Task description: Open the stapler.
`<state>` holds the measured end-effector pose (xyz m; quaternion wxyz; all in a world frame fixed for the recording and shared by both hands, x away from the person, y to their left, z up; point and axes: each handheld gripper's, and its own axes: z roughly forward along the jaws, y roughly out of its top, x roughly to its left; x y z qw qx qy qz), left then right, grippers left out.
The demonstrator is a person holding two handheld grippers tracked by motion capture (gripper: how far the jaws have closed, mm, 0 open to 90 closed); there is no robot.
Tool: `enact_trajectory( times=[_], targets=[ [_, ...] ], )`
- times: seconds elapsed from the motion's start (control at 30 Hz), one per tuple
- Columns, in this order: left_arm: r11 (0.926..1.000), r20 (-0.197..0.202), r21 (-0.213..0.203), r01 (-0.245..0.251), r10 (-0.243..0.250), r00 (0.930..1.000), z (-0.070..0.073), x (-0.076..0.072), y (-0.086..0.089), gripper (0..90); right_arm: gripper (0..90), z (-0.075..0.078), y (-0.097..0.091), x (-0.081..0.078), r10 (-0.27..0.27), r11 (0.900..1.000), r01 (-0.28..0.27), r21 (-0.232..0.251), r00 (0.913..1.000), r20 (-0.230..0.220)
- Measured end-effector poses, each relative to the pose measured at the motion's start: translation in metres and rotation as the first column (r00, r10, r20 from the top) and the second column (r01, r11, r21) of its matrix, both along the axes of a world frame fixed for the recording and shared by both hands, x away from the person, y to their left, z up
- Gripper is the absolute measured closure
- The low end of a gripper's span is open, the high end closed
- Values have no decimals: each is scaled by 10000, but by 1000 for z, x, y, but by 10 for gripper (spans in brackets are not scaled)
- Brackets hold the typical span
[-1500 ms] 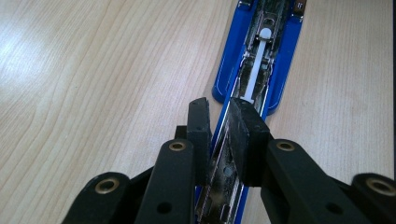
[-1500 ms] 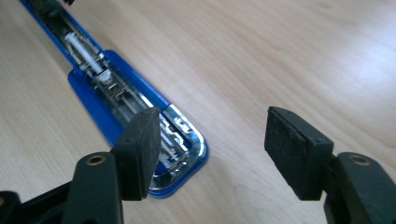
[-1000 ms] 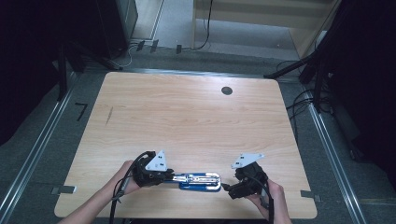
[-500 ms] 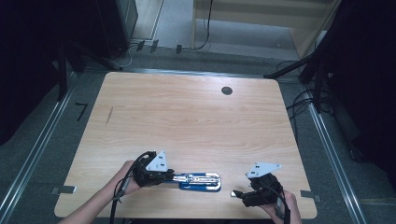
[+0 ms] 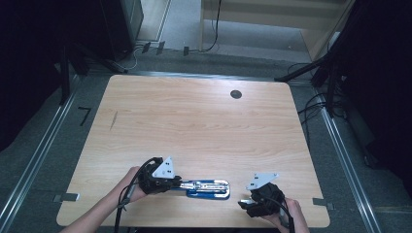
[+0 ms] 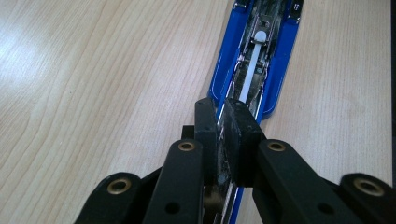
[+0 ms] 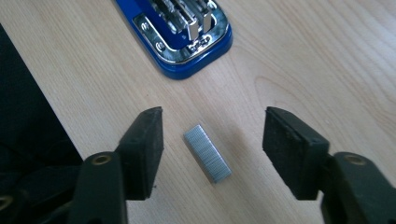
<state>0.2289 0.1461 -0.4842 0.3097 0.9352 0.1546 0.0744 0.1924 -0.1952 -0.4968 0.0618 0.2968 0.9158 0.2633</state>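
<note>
Right gripper (image 7: pixel 212 154): pads spread, jaws have just been closing, one either side of a small grey metal block of staples (image 7: pixel 207 152). Pads not touching it. The block lies flat on the pale wooden table (image 7: pixel 327 60), askew between the pads, just short of the front end of the blue open stapler (image 7: pixel 187 35).

Left gripper (image 6: pixel 227 135): pads pressed onto the rear end of the stapler (image 6: pixel 254 56), pinching its metal part. The stapler lies long on the table, blue base down. Its open channel shows a white pusher rod (image 6: pixel 250 74) and chrome rails; whether staples sit in the channel I cannot tell.

High view: stapler (image 5: pixel 209 188) at the table's near edge, left gripper (image 5: pixel 180 185) at its left end, right gripper (image 5: pixel 243 204) off its right end, near the edge.
</note>
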Motion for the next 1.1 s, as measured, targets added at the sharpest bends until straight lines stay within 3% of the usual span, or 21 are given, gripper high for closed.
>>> enact_trajectory(
  times=[0.57, 0.77, 1.1],
  targets=[
    [10000, -11, 50, 30, -30, 10000, 0, 0, -1, 839, 737, -17, 15, 2, 517, 9974, -530, -494, 9983, -285],
    [10000, -19, 51, 53, -53, 10000, 0, 1, -1, 839, 773, -18, 13, 2, 250, 9983, -267, -516, 9991, -335],
    [10000, -32, 36, 41, -41, 10000, 0, 1, -1, 839, 737, -10, 7, 3, -256, 9993, 245, -275, 9988, -419]
  ],
)
